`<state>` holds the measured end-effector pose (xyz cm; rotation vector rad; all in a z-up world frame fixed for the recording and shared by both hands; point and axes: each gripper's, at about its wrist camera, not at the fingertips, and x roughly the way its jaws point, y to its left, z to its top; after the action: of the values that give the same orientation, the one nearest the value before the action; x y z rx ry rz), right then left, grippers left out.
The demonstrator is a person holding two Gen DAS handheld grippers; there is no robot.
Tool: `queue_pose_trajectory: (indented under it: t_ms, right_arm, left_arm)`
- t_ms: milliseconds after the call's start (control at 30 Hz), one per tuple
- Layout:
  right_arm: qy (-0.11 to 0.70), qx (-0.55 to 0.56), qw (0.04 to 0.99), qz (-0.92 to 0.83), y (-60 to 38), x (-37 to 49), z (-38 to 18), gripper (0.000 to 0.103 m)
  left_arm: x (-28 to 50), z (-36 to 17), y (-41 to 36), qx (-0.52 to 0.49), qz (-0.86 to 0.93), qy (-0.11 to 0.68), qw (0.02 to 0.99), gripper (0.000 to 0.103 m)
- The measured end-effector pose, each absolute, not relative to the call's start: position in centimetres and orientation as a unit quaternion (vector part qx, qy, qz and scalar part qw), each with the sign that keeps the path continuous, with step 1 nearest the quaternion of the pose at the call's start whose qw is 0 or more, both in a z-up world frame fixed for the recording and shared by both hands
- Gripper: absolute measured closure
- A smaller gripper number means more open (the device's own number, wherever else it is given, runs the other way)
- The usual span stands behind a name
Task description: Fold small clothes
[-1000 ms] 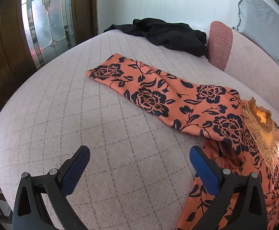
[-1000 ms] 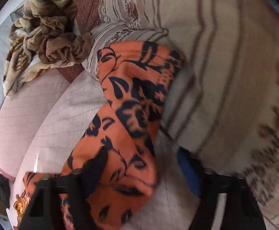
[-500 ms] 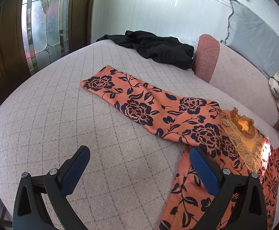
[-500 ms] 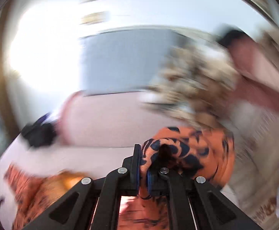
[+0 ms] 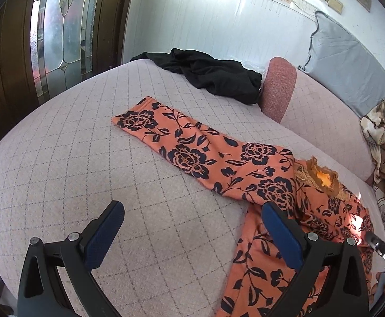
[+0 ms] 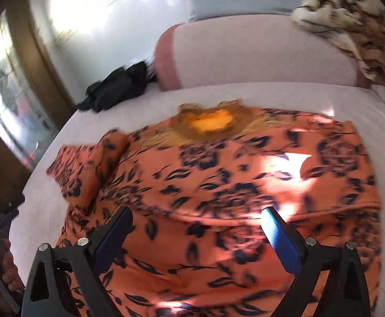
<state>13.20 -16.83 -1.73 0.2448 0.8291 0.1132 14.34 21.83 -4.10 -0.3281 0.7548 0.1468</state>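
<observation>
Above floral top (image 6: 219, 185) on bed (image 5: 60, 158) | both claws, left (image 5: 192, 235) and right (image 6: 196, 233), spread, empty | advised: pinch outstretched sleeve (image 5: 182, 142) cuff, fold toward collar.

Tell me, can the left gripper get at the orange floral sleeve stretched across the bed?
Probably yes. The left gripper has its jaws open over bare bedspread, and the sleeve lies flat ahead with nothing on it or between.

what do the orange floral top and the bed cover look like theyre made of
Orange floral top: looks like soft matte knit or fleece, lying limp with gentle folds; its collar seems lacy. Bed cover: apparently quilted fabric with a nubbly matte surface and stitched diamond lines.
</observation>
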Motion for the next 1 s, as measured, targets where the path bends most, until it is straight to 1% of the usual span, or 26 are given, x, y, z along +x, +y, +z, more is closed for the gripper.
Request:
queue_pose_trajectory:
  t_ms: [167,300,400,500,533,567,600,633,667,700,733,800,833,900,933,1000]
  right_arm:
    - [0.379,0.166,0.91,0.032,-21.8,11.8,-0.6,0.004]
    - [0.361,0.216,0.906,0.041,-24.4,9.4,-1.1,0.004]
    - [0.356,0.24,0.902,0.053,-25.7,8.3,-1.7,0.004]
    - [0.345,0.261,0.9,0.057,-26.8,7.6,-2.2,0.004]
    - [0.339,0.275,0.898,0.06,-27.4,7.4,-2.2,0.004]
    - [0.328,0.289,0.897,0.066,-28.0,7.1,-1.9,0.004]
    - [0.316,0.3,0.897,0.067,-28.6,6.9,-1.6,0.004]
    - [0.306,0.311,0.897,0.065,-29.3,6.6,-1.5,0.004]
    - [0.299,0.325,0.895,0.062,-30.1,6.4,-1.4,0.004]
    - [0.294,0.345,0.889,0.058,-30.9,6.3,-1.7,0.004]
    - [0.292,0.366,0.882,0.054,-31.7,6.2,-2.2,0.004]
    - [0.296,0.412,0.86,0.047,-33.2,6.3,-3.5,0.004]
    - [0.297,0.43,0.851,0.046,-33.8,6.3,-4.0,0.004]
    - [0.295,0.459,0.837,0.046,-34.6,6.2,-4.8,0.004]
    - [0.292,0.466,0.834,0.045,-35.0,6.1,-4.9,0.004]
    - [0.287,0.47,0.834,0.042,-35.5,6.0,-4.9,0.004]
  left_arm:
    - [14.4,-3.6,18.7,-0.13,0.009,0.367,0.921,0.0]
    - [15.1,-3.1,13.9,-0.124,-0.086,0.39,0.908,0.0]
    - [17.4,-3.1,9.1,-0.115,-0.128,0.424,0.889,0.0]
    - [20.5,-4.3,5.5,-0.124,-0.141,0.465,0.865,0.001]
    - [21.7,-5.1,4.5,-0.122,-0.134,0.484,0.856,0.002]
    - [22.8,-5.9,4.1,-0.122,-0.123,0.5,0.849,0.011]
    - [23.6,-6.7,3.6,-0.121,-0.114,0.514,0.841,0.016]
    - [24.3,-7.6,3.2,-0.122,-0.107,0.532,0.831,0.026]
    - [25.0,-8.5,2.9,-0.125,-0.098,0.55,0.82,0.041]
    - [25.4,-9.4,2.8,-0.126,-0.088,0.561,0.813,0.049]
    - [25.8,-10.3,2.6,-0.127,-0.077,0.575,0.805,0.063]
    - [25.9,-10.4,2.6,-0.127,-0.061,0.566,0.812,0.073]
    - [25.9,-10.3,2.5,-0.125,-0.059,0.564,0.814,0.086]
    - [25.3,-9.0,2.5,-0.134,-0.062,0.545,0.825,0.087]
    - [24.9,-7.9,2.4,-0.129,-0.066,0.522,0.84,0.087]
    - [22.8,-4.8,1.3,-0.091,-0.075,0.45,0.885,0.087]
